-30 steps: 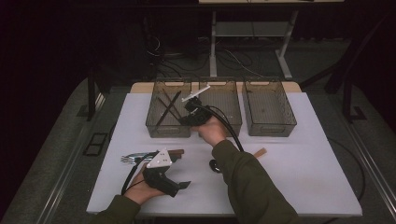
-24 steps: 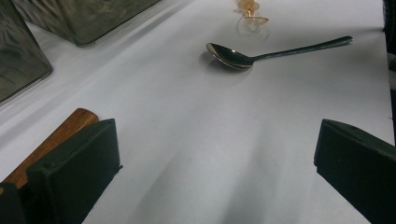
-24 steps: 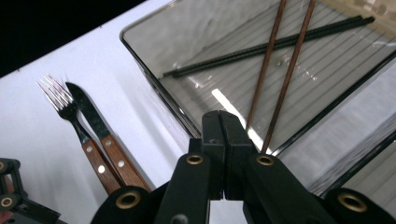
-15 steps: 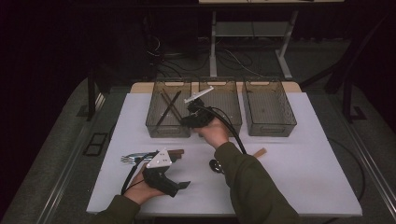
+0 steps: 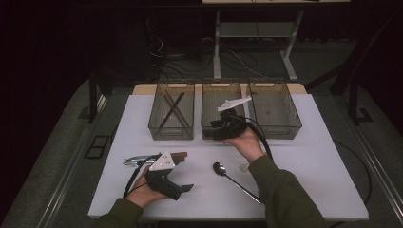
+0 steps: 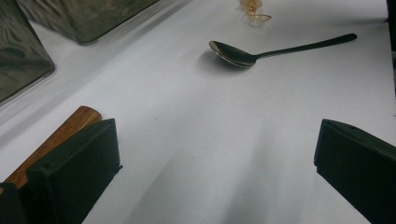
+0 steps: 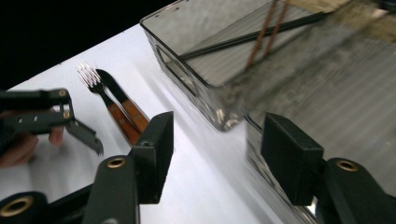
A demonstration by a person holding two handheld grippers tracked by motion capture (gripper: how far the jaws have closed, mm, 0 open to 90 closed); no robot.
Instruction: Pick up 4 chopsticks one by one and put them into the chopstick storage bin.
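We see the sorting only partly done: chopsticks [image 5: 172, 108] already lie in the left bin [image 5: 157, 127]; a spoon [image 5: 221, 169] sits loose on the white table [image 5: 309, 161], and a fork [image 7: 89, 77] and a wooden-handled knife [image 7: 122, 102] lie near its left edge. Our right gripper [image 5: 227, 126] hovers at the middle bin [image 5: 209, 97], jaws apart and empty; our left gripper [image 5: 186, 188] rests low beside the fork and knife, jaws wide, nothing held; we judge three pieces are left.

Dark room, grey carpet floor [image 5: 57, 156], white table [image 5: 323, 156], metal desk legs [image 5: 216, 52]
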